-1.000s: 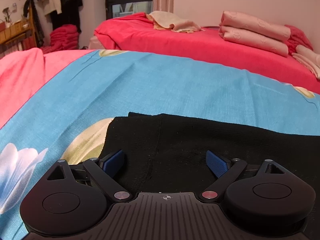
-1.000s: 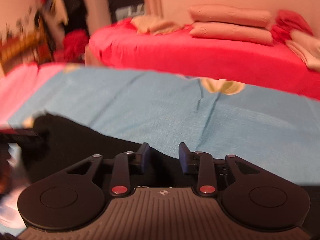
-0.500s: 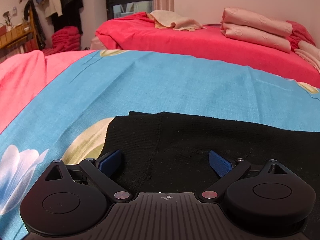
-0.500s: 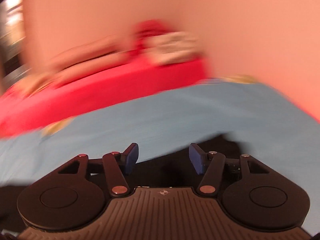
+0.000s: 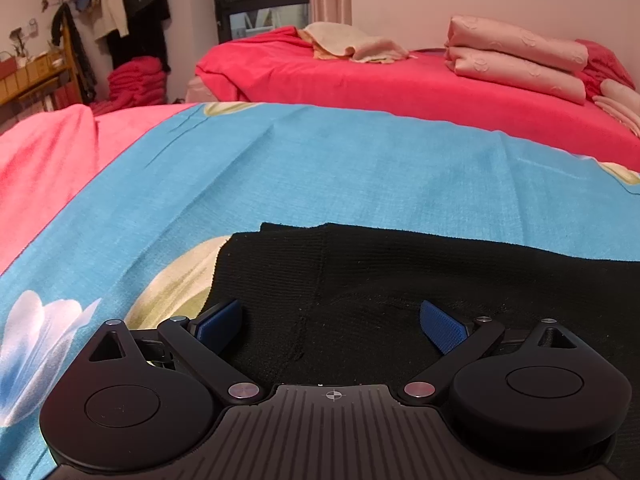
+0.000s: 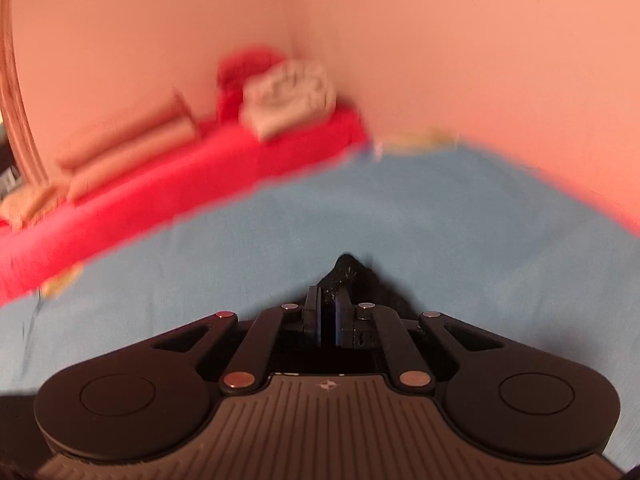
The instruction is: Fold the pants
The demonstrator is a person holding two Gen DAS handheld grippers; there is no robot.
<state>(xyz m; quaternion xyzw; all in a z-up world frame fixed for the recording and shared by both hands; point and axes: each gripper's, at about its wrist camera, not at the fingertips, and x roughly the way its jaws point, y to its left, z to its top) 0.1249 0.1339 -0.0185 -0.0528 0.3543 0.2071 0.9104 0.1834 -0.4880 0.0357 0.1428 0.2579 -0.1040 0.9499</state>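
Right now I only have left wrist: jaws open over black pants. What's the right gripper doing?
Observer: The right gripper is shut on a peak of the black pants.
Operator: Lifted or flat?
Observer: The pinched fabric stands up in a point above the blue sheet.
Operator: Is that view clean?
Observer: No, its background is motion-blurred; only the gripper and the pinched cloth are sharp.

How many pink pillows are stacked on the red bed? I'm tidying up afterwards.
2. The upper pillow lies directly on the lower pillow, at the right end of the red bed. More pink bedding sits at the frame's right edge, cut off.
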